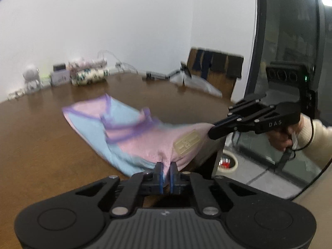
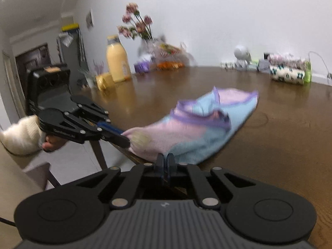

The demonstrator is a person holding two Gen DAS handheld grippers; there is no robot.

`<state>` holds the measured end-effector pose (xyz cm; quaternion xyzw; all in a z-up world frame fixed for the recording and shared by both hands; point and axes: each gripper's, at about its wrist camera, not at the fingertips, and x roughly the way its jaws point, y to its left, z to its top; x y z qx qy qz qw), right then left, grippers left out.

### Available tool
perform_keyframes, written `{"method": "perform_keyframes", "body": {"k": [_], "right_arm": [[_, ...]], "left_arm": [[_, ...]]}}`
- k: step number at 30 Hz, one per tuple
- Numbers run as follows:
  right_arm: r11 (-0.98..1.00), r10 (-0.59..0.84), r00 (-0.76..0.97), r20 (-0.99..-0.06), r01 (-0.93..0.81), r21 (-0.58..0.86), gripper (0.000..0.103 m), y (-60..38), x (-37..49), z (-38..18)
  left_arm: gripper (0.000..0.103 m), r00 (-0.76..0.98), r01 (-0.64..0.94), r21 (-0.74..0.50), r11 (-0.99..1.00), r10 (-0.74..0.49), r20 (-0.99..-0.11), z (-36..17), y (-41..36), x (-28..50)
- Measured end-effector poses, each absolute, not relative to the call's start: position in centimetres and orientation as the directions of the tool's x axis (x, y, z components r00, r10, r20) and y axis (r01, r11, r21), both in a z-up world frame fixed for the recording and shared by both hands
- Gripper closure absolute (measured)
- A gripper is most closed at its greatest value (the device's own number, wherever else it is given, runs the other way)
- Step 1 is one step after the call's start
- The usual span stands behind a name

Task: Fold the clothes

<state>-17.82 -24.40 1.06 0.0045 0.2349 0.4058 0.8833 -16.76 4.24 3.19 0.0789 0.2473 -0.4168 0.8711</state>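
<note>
A pink and light-blue mesh vest (image 1: 141,137) with purple trim lies partly on the brown wooden table (image 1: 41,134), its near edge lifted off the wood. My left gripper (image 1: 166,167) is shut on that near hem. My right gripper (image 1: 210,132) is shut on the corner beside a beige patch (image 1: 186,143). In the right wrist view the vest (image 2: 186,130) stretches between my right gripper (image 2: 165,158) and my left gripper (image 2: 125,139), both pinching fabric. The vest's far end rests on the table (image 2: 280,134).
Along the table's back edge stand a yellow bottle (image 2: 117,59), pink flowers (image 2: 137,25), a white device (image 2: 241,55) and a patterned roll (image 2: 287,74). A chair (image 1: 215,68) is at the far side. A dark glass panel (image 1: 290,41) stands to the right.
</note>
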Motion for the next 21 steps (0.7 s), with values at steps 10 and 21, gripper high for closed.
{"method": "perform_keyframes", "body": {"k": [10, 21], "right_arm": [[0.770, 0.618, 0.652, -0.438, -0.616, 0.169, 0.101, -22.7, -5.6, 5.6], [0.900, 0.365, 0.682, -0.634, -0.434, 0.050, 0.083, -19.2, 3.3, 1.6]], "left_arm": [[0.098, 0.630, 0.695, 0.020, 0.719, -0.594, -0.500, 6.0, 0.8, -4.5], [0.063, 0.698, 0.487, 0.000, 0.874, -0.389, -0.601, 2.1, 1.9, 2.1]]}}
